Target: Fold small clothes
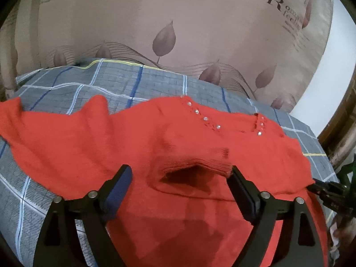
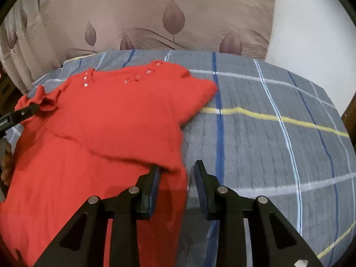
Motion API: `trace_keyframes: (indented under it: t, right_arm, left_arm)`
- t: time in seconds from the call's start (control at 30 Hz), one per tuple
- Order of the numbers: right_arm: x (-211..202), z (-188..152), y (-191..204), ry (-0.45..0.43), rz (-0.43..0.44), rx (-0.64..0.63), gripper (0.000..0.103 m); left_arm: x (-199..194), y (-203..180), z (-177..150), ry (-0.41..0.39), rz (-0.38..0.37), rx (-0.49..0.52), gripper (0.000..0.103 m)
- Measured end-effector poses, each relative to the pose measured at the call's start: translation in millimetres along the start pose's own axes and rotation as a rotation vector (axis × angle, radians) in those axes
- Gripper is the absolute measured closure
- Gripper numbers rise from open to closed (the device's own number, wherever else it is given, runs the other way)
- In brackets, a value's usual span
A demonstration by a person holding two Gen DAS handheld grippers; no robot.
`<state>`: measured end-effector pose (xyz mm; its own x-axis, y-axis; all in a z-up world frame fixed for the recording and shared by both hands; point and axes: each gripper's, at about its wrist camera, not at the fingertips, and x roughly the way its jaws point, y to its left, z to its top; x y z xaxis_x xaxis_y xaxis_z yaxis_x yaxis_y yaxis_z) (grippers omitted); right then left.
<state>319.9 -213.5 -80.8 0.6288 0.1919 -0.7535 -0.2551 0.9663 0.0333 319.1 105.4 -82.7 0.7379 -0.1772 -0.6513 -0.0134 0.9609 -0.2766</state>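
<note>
A small red knit sweater (image 1: 111,146) with clear studs at the neckline lies spread on a grey plaid bed cover (image 1: 93,82). My left gripper (image 1: 180,175) is open; a sleeve cuff (image 1: 195,166) lies folded onto the body between its fingers. In the right wrist view the sweater (image 2: 111,120) lies at left, one sleeve folded across it. My right gripper (image 2: 176,171) is open at the sweater's right edge, its left finger (image 2: 153,178) touching the folded sleeve end. The left gripper's tip shows there (image 2: 24,112), at a bunched sleeve. The right gripper's tip shows in the left view (image 1: 324,189).
A brown curtain with leaf print (image 1: 178,26) hangs behind the bed. A white wall (image 2: 311,33) is at the right. The bed cover (image 2: 278,133) stretches bare to the right of the sweater. Dark wooden furniture (image 1: 338,133) stands at the right edge.
</note>
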Motion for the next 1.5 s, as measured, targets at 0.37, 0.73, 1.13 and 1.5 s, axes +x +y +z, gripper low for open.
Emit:
trace_keyframes:
  t: [0.37, 0.73, 1.13, 1.5]
  right_arm:
    - [0.6, -3.7, -47.0, -0.003, -0.073, 0.225, 0.091]
    - [-16.9, -25.3, -80.7, 0.005, 0.008, 0.383, 0.080]
    - [-5.3, 32.5, -15.2, -0.079, 0.065, 0.139, 0.061]
    - [25.7, 27.2, 21.5, -0.016, 0.014, 0.029, 0.037]
  left_arm:
    - [-5.0, 9.1, 0.4, -0.022, 0.010, -0.051, 0.010]
    - [-7.4, 17.3, -1.3, -0.031, 0.048, -0.095, 0.010]
    - [-35.1, 51.7, 1.1, -0.140, 0.229, -0.229, 0.010]
    - [-83.8, 112.7, 13.8, -0.183, 0.309, -0.229, 0.010]
